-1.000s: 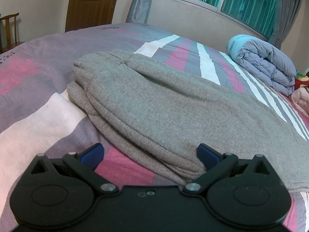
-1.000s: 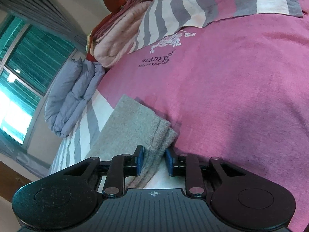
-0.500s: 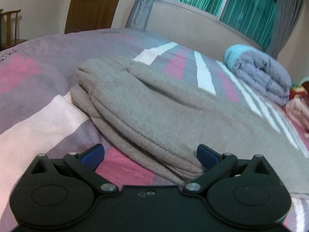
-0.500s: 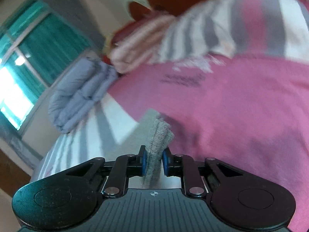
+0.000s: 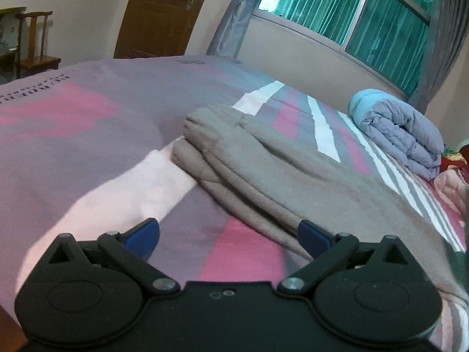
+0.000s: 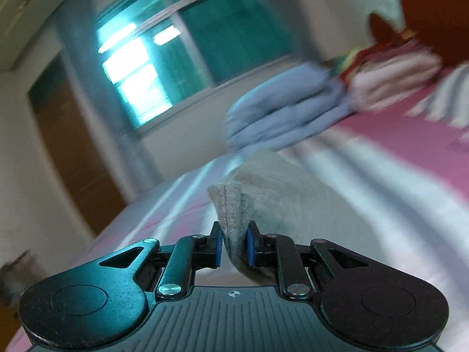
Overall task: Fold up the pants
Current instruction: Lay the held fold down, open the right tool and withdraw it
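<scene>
Grey knit pants (image 5: pixel 278 176) lie folded lengthwise on the striped bed cover, waistband end at the far left. My left gripper (image 5: pixel 228 234) hovers open just above the bed at the pants' near edge, its right blue pad beside the fabric and nothing between the pads. In the blurred right wrist view, my right gripper (image 6: pixel 233 243) is shut on the hem end of the pants (image 6: pixel 231 205), which stands up between the blue pads, lifted off the bed. The rest of that leg (image 6: pixel 281 187) trails away behind.
A rolled blue-grey duvet (image 5: pixel 395 135) lies at the far right of the bed, with pink bedding (image 5: pixel 451 187) beside it. A window with green curtains (image 5: pixel 351 11), a wooden door (image 5: pixel 158 14) and a chair (image 5: pixel 32 47) stand beyond the bed.
My right gripper closed on the pants' hem, lifted it and swung with a roll, so its view now faces the window. The left gripper drew back a little, still open.
</scene>
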